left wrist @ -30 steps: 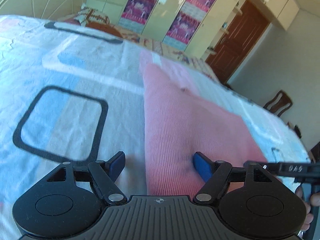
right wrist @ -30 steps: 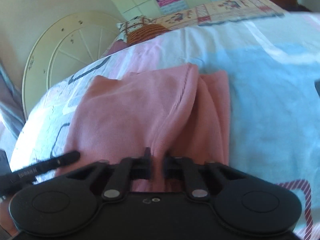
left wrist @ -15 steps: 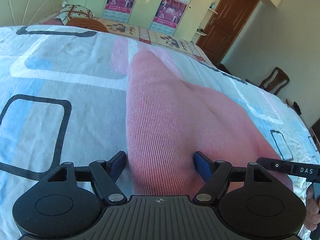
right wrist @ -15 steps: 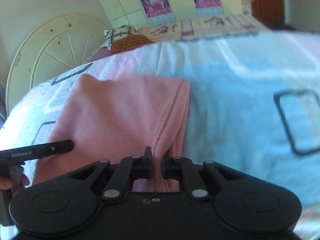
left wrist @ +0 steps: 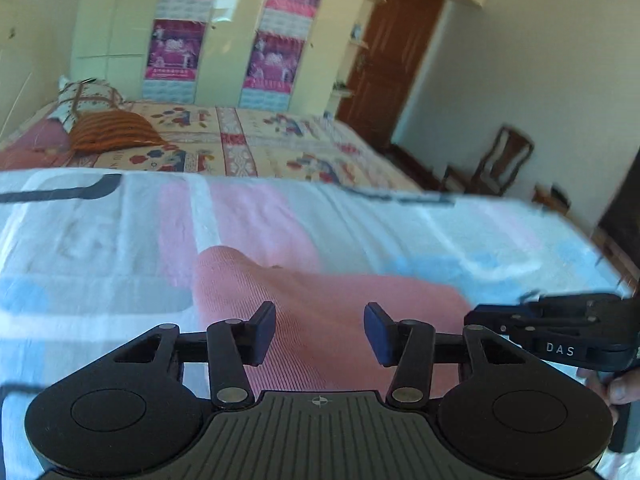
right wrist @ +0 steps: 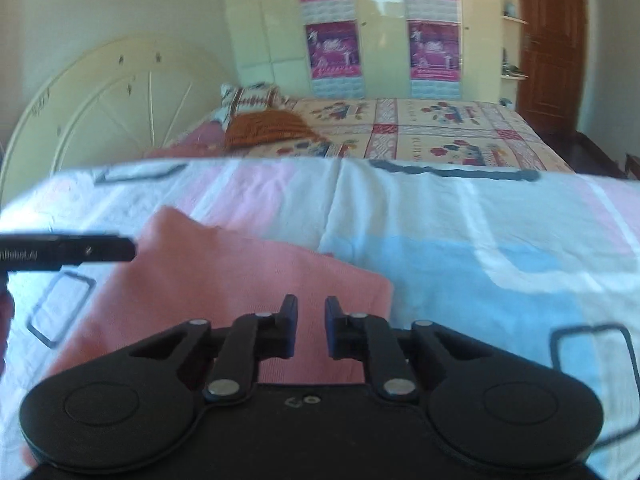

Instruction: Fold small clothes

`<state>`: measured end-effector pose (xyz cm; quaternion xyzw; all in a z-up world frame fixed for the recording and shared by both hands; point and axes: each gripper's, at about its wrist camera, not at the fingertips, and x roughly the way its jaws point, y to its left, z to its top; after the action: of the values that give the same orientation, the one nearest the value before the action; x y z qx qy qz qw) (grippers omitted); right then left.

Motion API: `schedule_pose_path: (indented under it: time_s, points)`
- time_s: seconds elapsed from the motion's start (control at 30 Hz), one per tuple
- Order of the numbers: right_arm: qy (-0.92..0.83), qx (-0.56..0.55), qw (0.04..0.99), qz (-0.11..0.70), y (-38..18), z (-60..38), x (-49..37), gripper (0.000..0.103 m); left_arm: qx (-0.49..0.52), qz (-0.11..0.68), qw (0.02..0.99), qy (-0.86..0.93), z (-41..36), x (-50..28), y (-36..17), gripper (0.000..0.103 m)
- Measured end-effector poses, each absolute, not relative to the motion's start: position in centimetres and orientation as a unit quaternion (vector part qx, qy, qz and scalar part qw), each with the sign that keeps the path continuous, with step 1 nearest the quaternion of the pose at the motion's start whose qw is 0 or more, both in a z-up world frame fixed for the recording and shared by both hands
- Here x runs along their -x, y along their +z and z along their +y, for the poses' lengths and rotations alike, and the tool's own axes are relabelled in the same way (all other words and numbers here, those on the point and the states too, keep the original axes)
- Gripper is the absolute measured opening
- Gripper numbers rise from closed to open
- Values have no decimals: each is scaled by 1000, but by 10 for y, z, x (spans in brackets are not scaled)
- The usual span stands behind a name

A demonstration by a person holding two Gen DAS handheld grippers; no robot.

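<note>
A pink ribbed knit garment (left wrist: 320, 304) lies folded flat on the bed; it also shows in the right wrist view (right wrist: 224, 280). My left gripper (left wrist: 320, 332) is open and empty above its near left part. My right gripper (right wrist: 307, 326) is slightly open with a narrow gap, empty, above the garment's near right edge. Each gripper shows side-on in the other's view: the right one (left wrist: 560, 332) at the right edge, the left one (right wrist: 68, 252) at the left edge.
The bed sheet (left wrist: 400, 236) is white with blue, pink and dark outlined patterns. Behind it lies a second bed (right wrist: 440, 128) with an orange pillow (right wrist: 268, 128). A round headboard (right wrist: 100, 108), wardrobes, a brown door (left wrist: 384, 60) and a chair (left wrist: 504, 160) stand further back.
My right gripper has let go of the garment's edge and opened slightly. The garment now lies flat and folded. Both grippers have lifted and tilted up, showing more of the room.
</note>
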<state>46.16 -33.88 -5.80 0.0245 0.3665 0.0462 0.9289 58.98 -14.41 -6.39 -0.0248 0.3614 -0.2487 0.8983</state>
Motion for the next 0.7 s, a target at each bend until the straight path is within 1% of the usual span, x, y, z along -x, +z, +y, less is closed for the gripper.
schedule_pose_path:
  time_s: [0.03, 0.07, 0.1, 0.17, 0.27, 0.33, 0.37, 0.43, 0.47, 0.53, 0.57, 0.6, 0.67, 0.7]
  points:
    - [35, -9, 921, 387, -70, -337, -472, 12, 2, 392, 890, -232, -150, -600, -77, 50]
    - [10, 7, 911, 413, -85, -338, -481, 12, 3, 417, 881, -224, -151, -609, -92, 55]
    - [1, -3, 916, 401, -93, -344, -482, 12, 14, 403, 886, -228, -148, -608, -95, 57]
    - [-8, -24, 913, 407, -92, -348, -485, 12, 7, 405, 886, -227, -150, -609, -91, 57]
    - [-12, 4, 913, 408, -93, -341, -484, 12, -7, 390, 895, -216, -151, -595, -76, 57]
    - [-23, 4, 913, 407, -85, -342, -478, 22, -8, 370, 901, -226, -145, -574, -63, 57]
    - [-22, 2, 918, 396, -77, -342, -472, 24, -3, 364, 902, -230, -142, -560, -59, 57]
    - [11, -16, 927, 376, -62, -343, -450, 24, -3, 351, 905, -241, -134, -536, -56, 57]
    - [32, -19, 927, 372, -58, -342, -438, 21, -12, 355, 903, -241, -135, -525, -62, 57]
    - [56, 8, 920, 388, -66, -334, -426, 17, -59, 358, 903, -229, -143, -516, -75, 57]
    - [43, 31, 907, 418, -81, -332, -428, 17, -76, 346, 907, -226, -148, -512, -78, 59]
    - [32, 37, 905, 422, -92, -333, -429, 21, -92, 342, 908, -222, -154, -510, -77, 59]
    - [23, 5, 908, 418, -90, -341, -429, 26, -110, 341, 909, -214, -160, -508, -69, 59]
    - [20, -6, 908, 419, -85, -342, -428, 23, -110, 339, 910, -212, -161, -501, -61, 59]
